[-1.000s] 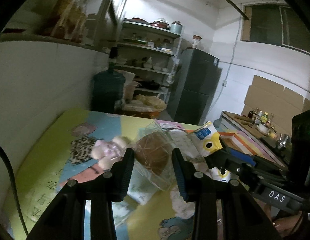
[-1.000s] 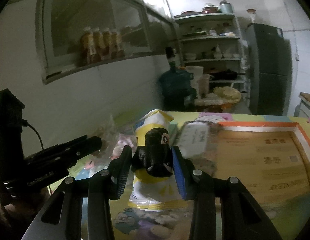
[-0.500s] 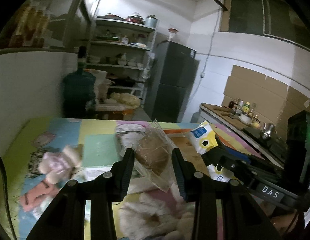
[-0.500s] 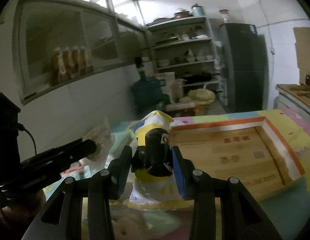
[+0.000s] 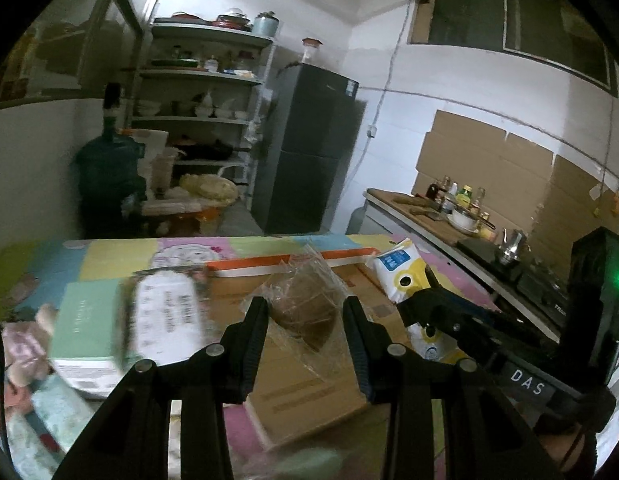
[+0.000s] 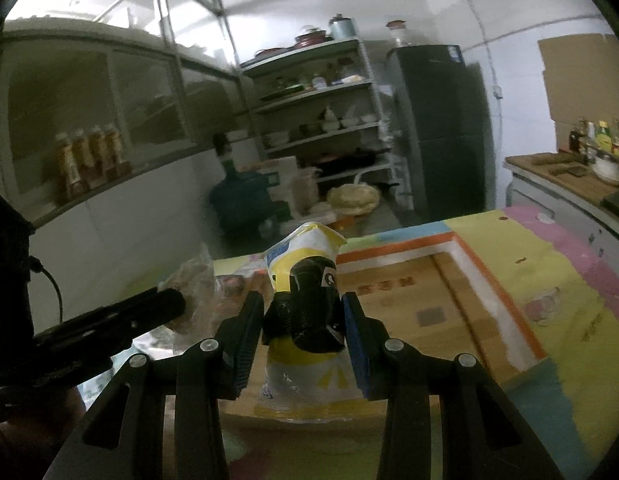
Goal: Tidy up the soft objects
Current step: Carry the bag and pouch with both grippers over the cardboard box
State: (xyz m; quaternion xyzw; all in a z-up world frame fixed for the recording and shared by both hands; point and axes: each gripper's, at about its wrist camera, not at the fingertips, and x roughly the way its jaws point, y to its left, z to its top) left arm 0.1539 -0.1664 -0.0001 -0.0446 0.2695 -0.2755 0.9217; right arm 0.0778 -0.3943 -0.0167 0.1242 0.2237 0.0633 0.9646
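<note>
Both grippers have swung right since a moment ago, so the cardboard box (image 5: 309,364) now lies under them instead of the plush toys. Left gripper (image 5: 304,322) is clamped on one clear bag (image 5: 305,304) holding a brown lump, the bag sitting between its fingers above the box; right gripper (image 6: 303,318) is clamped on one yellow-and-white packet (image 6: 305,264), black-patched, pinched between its fingers over the box's near edge. Off left lie one pink plush (image 5: 23,344), one green box (image 5: 85,324) and one blurred printed pack (image 5: 165,320) on the coloured mat (image 6: 557,280).
</note>
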